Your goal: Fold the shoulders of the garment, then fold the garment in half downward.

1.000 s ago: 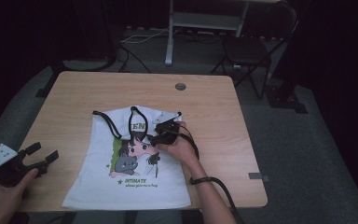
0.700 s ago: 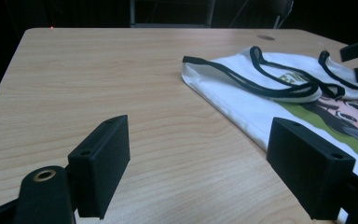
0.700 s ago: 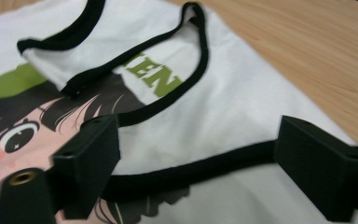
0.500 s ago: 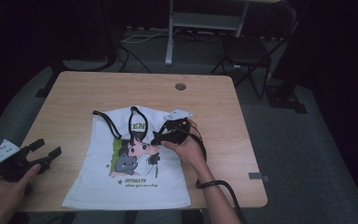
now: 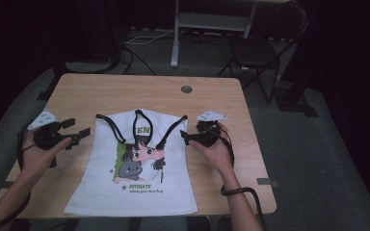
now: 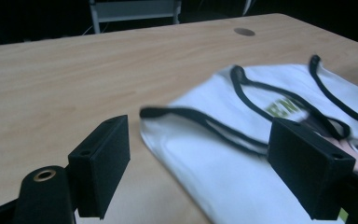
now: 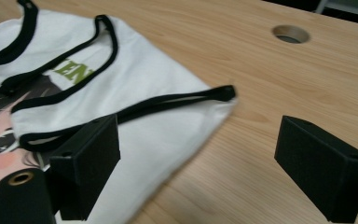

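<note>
A white sleeveless top (image 5: 139, 163) with black trim and a cartoon print lies flat on the wooden table (image 5: 125, 91), its shoulders pointing to the far side. My left gripper (image 5: 78, 127) is open just left of the top's left shoulder strap, and its jaws frame that strap corner (image 6: 154, 113) without touching it. My right gripper (image 5: 187, 137) hovers beside the right shoulder corner (image 7: 226, 92). Its jaws have just been opening and now stand open with nothing gripped. In the two gripper views, the left gripper (image 6: 200, 135) and the right gripper (image 7: 200, 135) both show wide gaps.
A round cable hole (image 5: 186, 89) sits in the table beyond the top. A dark chair (image 5: 255, 48) and a metal stand (image 5: 176, 33) are on the floor behind the table. Bare wood lies on both sides of the top.
My right gripper moved right, from over the neckline to the right shoulder's edge, and opened. My left hand came right and away from the near edge, up to the left shoulder.
</note>
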The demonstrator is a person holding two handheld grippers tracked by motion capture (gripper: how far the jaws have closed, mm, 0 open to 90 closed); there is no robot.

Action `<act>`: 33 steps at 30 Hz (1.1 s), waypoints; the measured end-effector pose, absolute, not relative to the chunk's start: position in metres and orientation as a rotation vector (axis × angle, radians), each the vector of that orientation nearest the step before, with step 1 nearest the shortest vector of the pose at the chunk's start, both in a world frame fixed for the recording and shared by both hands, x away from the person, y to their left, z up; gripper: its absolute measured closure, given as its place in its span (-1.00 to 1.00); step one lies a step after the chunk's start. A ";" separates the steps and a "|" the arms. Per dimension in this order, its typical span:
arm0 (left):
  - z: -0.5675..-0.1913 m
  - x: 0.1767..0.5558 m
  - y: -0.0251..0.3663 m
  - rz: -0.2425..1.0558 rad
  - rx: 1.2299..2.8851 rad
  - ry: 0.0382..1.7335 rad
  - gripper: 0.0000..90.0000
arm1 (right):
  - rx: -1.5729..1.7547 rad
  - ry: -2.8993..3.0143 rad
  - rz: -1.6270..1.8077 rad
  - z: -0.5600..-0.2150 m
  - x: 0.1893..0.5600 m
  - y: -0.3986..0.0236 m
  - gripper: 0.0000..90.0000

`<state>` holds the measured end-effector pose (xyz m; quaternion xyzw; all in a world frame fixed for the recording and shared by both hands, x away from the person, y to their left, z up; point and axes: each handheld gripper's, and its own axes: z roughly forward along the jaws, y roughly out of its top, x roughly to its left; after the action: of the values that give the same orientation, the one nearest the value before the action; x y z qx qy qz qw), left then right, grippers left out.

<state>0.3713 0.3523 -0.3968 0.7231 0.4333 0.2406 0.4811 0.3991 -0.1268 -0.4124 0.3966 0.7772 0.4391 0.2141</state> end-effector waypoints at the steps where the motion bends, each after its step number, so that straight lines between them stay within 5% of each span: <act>1: -0.395 0.379 0.351 0.594 1.775 1.059 -0.54 | 1.104 2.151 1.218 -0.412 0.400 -0.131 -0.71; 23: -0.399 0.420 0.329 0.592 1.845 1.091 -0.54 | 1.157 2.104 1.225 -0.408 0.403 -0.157 -0.71; 33: -0.397 0.456 0.323 0.585 1.845 1.147 -0.54 | 1.223 2.090 1.238 -0.397 0.441 -0.151 -0.68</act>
<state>0.4563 0.3234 -0.3969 0.7400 0.4599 0.2348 0.4310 0.4406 -0.1510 -0.3972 0.4399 0.7513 0.4452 0.2093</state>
